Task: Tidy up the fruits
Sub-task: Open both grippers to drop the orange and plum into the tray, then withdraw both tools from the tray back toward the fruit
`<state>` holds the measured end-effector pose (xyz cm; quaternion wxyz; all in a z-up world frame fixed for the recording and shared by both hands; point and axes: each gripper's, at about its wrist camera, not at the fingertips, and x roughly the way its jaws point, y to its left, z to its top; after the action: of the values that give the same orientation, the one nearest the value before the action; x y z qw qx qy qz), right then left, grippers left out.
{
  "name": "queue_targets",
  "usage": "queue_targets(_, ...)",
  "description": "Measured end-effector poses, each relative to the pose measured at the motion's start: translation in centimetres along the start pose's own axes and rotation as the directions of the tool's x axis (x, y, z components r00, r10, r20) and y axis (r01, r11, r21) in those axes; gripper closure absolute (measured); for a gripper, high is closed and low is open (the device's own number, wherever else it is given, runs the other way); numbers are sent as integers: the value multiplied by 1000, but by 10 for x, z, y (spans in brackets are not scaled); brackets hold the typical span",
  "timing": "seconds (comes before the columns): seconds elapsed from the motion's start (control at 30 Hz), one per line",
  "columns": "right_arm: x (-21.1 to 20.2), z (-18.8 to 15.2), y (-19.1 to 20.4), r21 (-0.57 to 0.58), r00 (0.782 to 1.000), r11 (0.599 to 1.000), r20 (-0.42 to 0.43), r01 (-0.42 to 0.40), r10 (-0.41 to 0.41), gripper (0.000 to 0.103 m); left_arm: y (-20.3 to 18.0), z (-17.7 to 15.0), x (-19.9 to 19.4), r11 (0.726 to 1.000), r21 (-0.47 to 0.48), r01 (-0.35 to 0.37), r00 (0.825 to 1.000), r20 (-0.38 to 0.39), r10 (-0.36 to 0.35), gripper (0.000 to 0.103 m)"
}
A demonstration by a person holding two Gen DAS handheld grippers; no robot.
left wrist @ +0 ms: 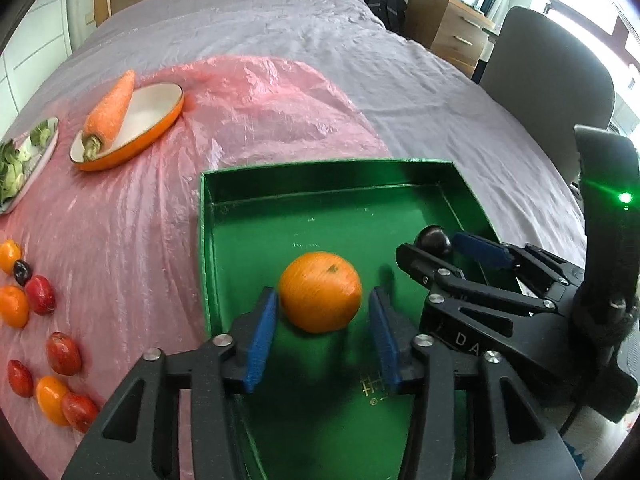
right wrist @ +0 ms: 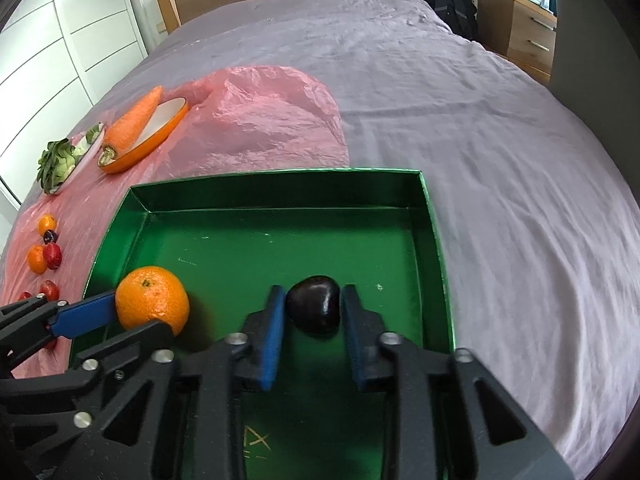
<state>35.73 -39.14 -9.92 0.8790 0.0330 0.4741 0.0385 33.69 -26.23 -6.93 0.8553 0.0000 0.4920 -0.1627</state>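
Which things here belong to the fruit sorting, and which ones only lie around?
Job:
orange
dark plum
green tray
loose fruits on the pink sheet
left gripper
right gripper

Lying about:
carrot
orange dish
plate of greens
backpack
chair

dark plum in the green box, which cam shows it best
The right wrist view: the dark plum sits whole between the right gripper's open blue pads. In the left wrist view only its top shows behind a finger.
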Motion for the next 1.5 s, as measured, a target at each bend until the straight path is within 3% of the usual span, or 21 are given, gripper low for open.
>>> queue_targets(0.47,-57,-7,15,-20,998,1000,62,18,-17,0,8,-29,-70,1000,12,6,998,62,-7,54)
queue_targets(0.83,-133,-54,57,-66,993,998,114,-20,27,0,43,-86,-145,999,-47,-22,994,104,27,54)
queue_targets(1.5,-195,-130,133,-138,986,985,110,-107,122,0,146,-195,-224,960,-234,-154,977,109,184,54)
